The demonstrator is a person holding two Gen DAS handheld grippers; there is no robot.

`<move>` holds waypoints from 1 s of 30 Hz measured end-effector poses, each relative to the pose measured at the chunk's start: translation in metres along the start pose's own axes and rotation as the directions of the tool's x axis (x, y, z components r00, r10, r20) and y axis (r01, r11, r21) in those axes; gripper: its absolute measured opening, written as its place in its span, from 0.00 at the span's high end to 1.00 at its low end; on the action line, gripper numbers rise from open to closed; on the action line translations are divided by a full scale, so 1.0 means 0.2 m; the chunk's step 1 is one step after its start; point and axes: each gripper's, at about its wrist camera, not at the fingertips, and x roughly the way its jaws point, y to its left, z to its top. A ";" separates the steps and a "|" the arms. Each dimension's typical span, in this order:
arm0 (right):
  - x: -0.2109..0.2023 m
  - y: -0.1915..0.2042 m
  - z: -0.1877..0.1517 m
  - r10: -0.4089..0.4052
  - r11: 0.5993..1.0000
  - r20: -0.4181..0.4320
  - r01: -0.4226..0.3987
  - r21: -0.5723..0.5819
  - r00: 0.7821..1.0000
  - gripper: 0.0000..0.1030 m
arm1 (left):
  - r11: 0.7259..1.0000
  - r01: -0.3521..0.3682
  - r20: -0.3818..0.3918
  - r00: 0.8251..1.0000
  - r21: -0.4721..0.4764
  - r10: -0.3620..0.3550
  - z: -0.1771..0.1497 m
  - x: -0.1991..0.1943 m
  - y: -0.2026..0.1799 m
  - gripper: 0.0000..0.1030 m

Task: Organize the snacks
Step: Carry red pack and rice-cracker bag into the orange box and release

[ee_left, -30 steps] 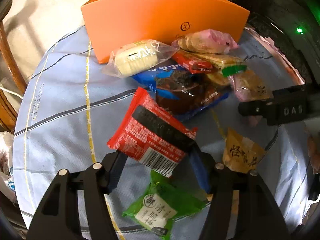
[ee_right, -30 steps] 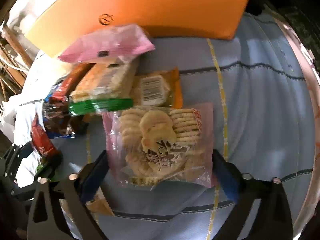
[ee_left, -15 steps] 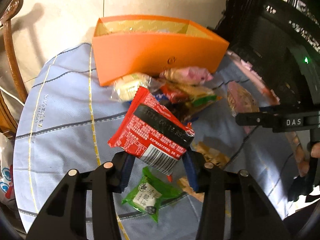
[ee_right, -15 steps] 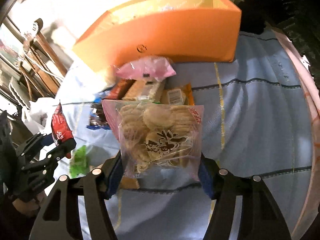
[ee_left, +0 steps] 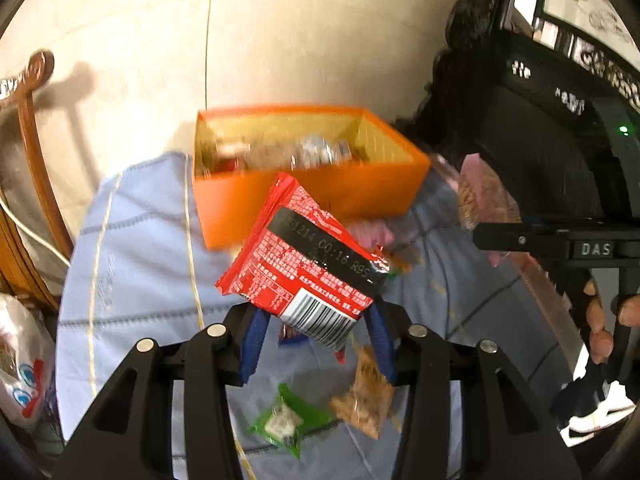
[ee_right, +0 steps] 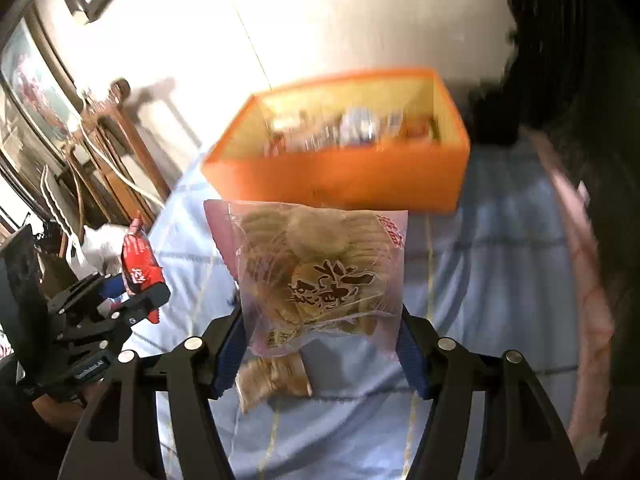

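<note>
Gripping red pkt [ee_left: 308, 264] in left gripper [ee_left: 316, 344], cracker bag [ee_right: 320, 272] in right gripper [ee_right: 320, 356], orange box [ee_left: 304, 200] ahead.

Motion-blurred fisheye views, glaring pale wall [ee_right: 360, 8], dark corners.

A round table [ee_left: 132, 256] under a pale blue cloth [ee_right: 500, 240] with stitched lines stands on a glossy cream tile floor [ee_left: 300, 40] that catches bright light. A curved wooden chair [ee_left: 32, 152] sits at left; dark carved furniture [ee_left: 552, 128] at right.
</note>
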 end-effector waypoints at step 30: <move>0.13 -0.21 0.98 -0.156 0.988 0.099 0.156 0.005 0.983 0.17 | 0.988 -0.136 -0.018 0.991 -0.067 0.135 0.93 0.52 0.25 0.05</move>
